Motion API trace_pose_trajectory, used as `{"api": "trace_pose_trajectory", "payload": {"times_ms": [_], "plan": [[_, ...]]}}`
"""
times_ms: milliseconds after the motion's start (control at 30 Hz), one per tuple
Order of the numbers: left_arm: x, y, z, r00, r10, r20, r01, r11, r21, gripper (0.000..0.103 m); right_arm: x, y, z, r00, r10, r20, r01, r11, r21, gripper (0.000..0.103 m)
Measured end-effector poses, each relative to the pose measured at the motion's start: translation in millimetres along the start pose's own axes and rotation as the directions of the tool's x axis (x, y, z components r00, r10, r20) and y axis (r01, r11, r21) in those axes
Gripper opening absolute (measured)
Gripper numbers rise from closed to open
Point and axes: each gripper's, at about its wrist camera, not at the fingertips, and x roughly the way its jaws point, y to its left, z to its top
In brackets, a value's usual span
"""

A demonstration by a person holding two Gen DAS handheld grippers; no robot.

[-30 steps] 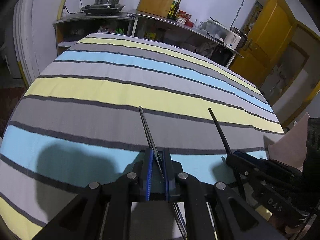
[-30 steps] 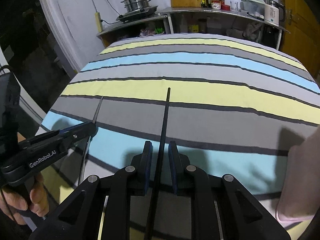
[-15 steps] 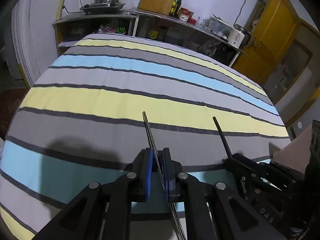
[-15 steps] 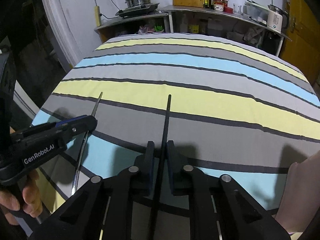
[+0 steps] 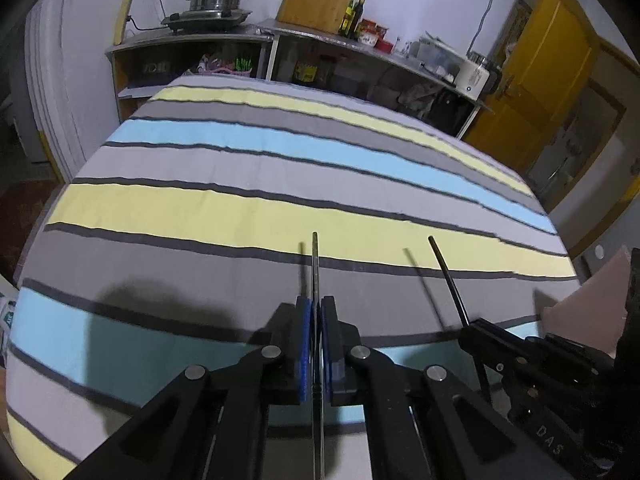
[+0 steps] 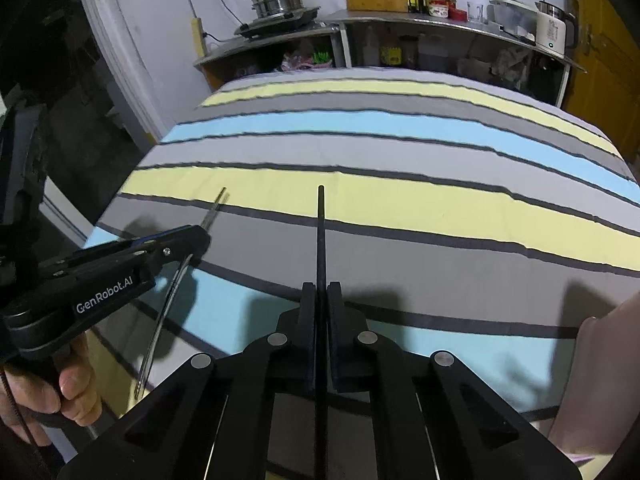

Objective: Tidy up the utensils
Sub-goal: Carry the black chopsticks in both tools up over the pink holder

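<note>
A person's left gripper clamps a thin metal utensil while the right gripper pinches a black chopstick, both sets of fingers closed and raised over a striped bed. The pick-up looks complete; the next move likely calls for carrying each to a holder. No holder is in view, and both utensils' rear ends run out of frame.
</note>
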Motion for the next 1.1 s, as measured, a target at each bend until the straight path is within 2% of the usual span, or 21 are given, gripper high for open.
{"api": "trace_pose_trajectory", "payload": {"times_ms": [233,600,1100], "plan": [[-48.1,-2.9,-6.2,0.997,-0.047,0.061,0.046,0.999,0.007,0.005,-41.8,18.5,0.2,0.996,0.034,0.078,-0.032,0.999,-0.021,0.005],[-132.2,-25.9,-15.0,0.978,-0.135,0.156,0.125,0.990,0.069,0.005,-113.5,38.9,-6.2,0.979,0.061,0.195,-0.051,0.997,-0.059,0.005],[-186.9,-78.0,-43.5,0.966,-0.175,0.189,0.139,0.972,0.188,0.005,-187.2,26.0,-24.6,0.950,0.049,0.309,-0.045,0.999,-0.020,0.005]]}}
